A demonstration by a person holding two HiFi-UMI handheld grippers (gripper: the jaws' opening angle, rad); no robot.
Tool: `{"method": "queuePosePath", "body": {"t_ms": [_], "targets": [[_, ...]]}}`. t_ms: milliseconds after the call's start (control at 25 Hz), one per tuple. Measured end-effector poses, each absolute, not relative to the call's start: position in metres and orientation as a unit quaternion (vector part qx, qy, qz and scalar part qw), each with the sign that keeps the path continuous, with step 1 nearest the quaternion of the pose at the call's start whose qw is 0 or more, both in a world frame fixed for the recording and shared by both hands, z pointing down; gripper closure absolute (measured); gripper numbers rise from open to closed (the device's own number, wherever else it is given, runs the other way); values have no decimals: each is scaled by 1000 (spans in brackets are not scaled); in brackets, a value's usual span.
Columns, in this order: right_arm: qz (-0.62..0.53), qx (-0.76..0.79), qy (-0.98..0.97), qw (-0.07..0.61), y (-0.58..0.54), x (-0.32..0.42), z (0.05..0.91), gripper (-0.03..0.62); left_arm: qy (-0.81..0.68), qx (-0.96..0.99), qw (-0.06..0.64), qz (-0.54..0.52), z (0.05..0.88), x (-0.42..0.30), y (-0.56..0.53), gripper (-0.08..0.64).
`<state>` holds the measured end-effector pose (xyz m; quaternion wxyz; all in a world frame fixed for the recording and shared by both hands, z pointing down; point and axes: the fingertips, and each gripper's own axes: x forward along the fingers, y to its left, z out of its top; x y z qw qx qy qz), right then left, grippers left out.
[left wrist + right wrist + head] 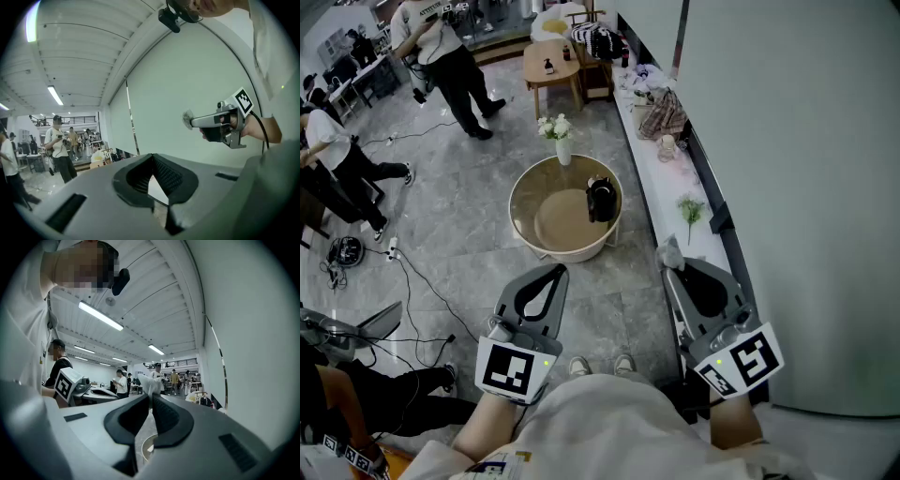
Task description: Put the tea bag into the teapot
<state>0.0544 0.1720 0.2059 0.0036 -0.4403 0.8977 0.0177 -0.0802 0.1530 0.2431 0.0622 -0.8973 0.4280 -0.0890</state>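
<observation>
Tea bag pinched in the right claw, teapot well ahead on the round counter.

The right claw (151, 398) is closed on the pale tea bag (150, 383), gripping it at the very tips and held level, probably so the bag hangs clear for carrying over to the pot. The left claw (152, 158) is closed with nothing in it, likely just kept out of the way. The dark teapot (600, 199) sits near the right edge of a round glass-topped counter (517, 211), well apart from both claws. A small vase of white flowers (558, 131) stands at the far rim. Whether the pot's lid is on is too small to tell. The floor (469, 234) is grey stone, a white wall (806, 187) with a cluttered ledge (670, 178) runs along the right, and people (455, 66) stand in the open room beyond.
</observation>
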Motion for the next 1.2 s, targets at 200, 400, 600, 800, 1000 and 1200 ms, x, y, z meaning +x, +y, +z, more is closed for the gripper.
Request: {"method": "queuePosePath", "body": {"t_ms": [200,400,600,800,1000,1200], "targets": [[16,-441,897,9,169,58,207,568,428,-897,63,-90,244,-77,150,552],[9,-443,896,18,172,66,212,566,428,-897,64,-91,249,-71,155,552],[6,-441,897,17,166,71,209,568,429,-896,61,-95,246,-67,148,552],[4,-434,901,15,164,81,213,567,428,-895,66,-104,250,-54,149,552],[3,-426,905,14,162,95,214,566,434,-892,66,-109,251,-40,150,552],[5,-417,909,14,159,115,214,568,447,-885,62,-112,252,-25,148,552]]}}
